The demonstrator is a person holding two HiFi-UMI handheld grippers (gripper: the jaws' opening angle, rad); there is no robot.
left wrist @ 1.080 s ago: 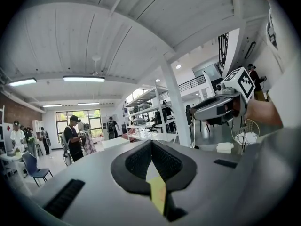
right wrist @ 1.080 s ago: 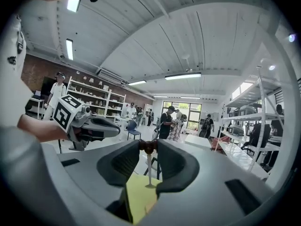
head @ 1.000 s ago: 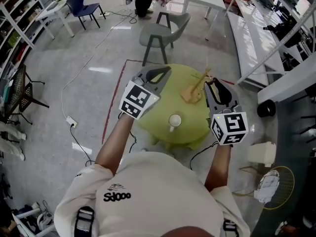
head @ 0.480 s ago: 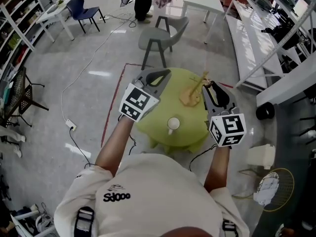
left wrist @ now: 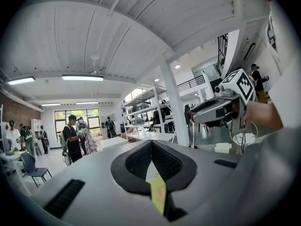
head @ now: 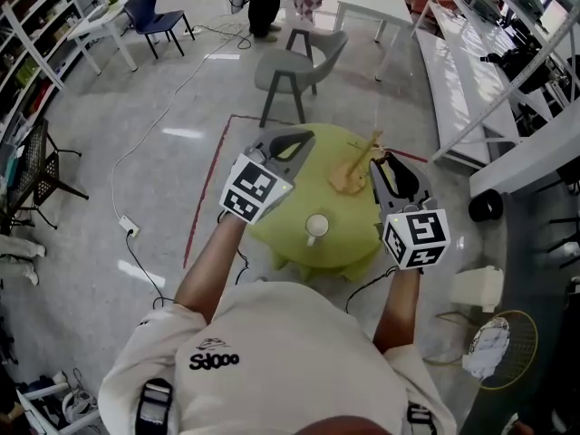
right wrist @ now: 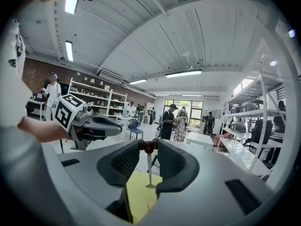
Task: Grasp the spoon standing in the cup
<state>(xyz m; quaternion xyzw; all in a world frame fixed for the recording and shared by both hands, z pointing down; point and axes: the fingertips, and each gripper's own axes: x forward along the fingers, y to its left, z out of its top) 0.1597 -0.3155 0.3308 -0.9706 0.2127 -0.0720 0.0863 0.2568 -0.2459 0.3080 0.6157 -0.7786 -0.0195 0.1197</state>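
Spread below both grippers: round yellow-green table (head: pixel 340 243). Left gripper (left wrist: pixel 152 141): level, jaws clenched tip to tip on nothing. Right gripper (right wrist: pixel 149 145): partly closed, tips pinching the dark top knob of the spoon (right wrist: pixel 149 171). Stands upright between those tips, long axis vertical, thin shaft dropping toward the table.

The head view looks steeply down onto the green table (head: pixel 313 184) at centre, while both gripper views face level, glimpsing that table close at bottom centre.
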